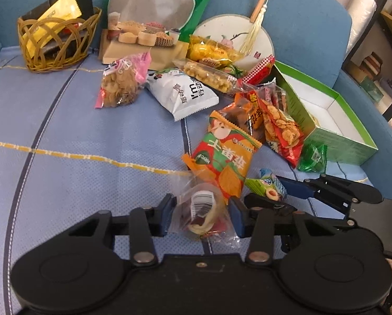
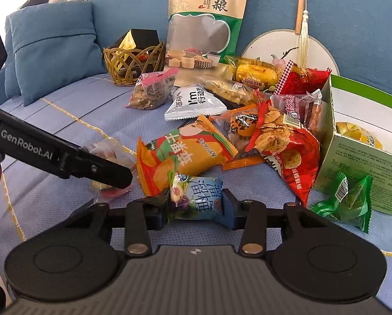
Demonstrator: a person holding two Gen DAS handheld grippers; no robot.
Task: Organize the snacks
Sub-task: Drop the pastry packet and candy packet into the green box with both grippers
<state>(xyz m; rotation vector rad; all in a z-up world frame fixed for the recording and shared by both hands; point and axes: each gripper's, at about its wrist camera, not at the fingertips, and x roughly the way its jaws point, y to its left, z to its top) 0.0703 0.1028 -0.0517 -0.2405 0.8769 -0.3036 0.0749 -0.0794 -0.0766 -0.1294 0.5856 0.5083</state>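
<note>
Both grippers grasp snacks on the blue sofa cushion (image 1: 78,136) — left gripper (image 1: 201,216) pinching a crinkly clear plastic packet (image 1: 202,211), right gripper (image 2: 196,202) a small blue plum-candy pouch (image 2: 197,197). Risk: slick film could slip free before reaching the open green cardboard box (image 2: 364,152).

Soft, even daylight, shadows faint; fisheye bends the edges, mild blur throughout, window glare whitens the right wrist view's upper-left corner.
</note>
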